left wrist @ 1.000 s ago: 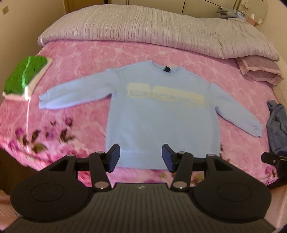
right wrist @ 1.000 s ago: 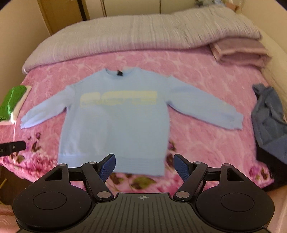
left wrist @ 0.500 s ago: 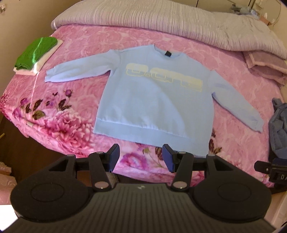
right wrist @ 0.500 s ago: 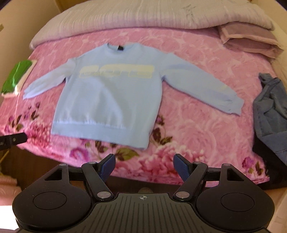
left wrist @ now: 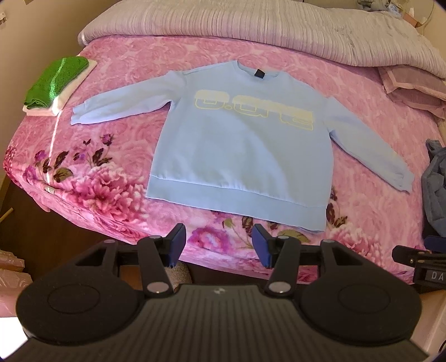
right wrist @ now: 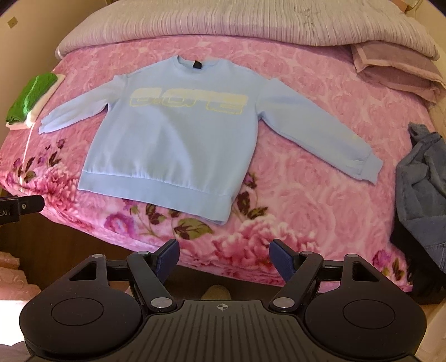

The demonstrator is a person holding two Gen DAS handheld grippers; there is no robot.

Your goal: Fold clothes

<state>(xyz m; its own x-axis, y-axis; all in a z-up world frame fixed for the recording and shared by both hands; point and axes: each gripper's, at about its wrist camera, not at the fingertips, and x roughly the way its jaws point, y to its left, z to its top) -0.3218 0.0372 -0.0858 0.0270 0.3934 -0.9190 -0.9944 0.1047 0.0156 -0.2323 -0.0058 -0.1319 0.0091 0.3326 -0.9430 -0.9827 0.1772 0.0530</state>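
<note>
Jaws spread on my left gripper (left wrist: 217, 241), nothing between them, and it hangs over the near edge of the bed, short of the sweatshirt's hem. My right gripper (right wrist: 223, 256) is spread too, empty, poised off the bed's edge below the hem's right corner. I'm holding both back here, I'd say, to size up the garment before the first fold.

The light blue sweatshirt (left wrist: 242, 156) lies flat and face up on the pink floral blanket (left wrist: 117, 144), both sleeves stretched out to the sides, collar away from me. That's a tidy layout: sleeves reachable, hem closest.

Around it: a green folded towel (left wrist: 53, 83) on a white one sits just beyond the left cuff, a crumpled blue-grey garment (right wrist: 421, 178) lies near the right cuff, and a grey quilt (left wrist: 251, 22) is heaped past the collar. Nothing lies on the sweatshirt itself; only that crumpled heap could crowd the right sleeve.
</note>
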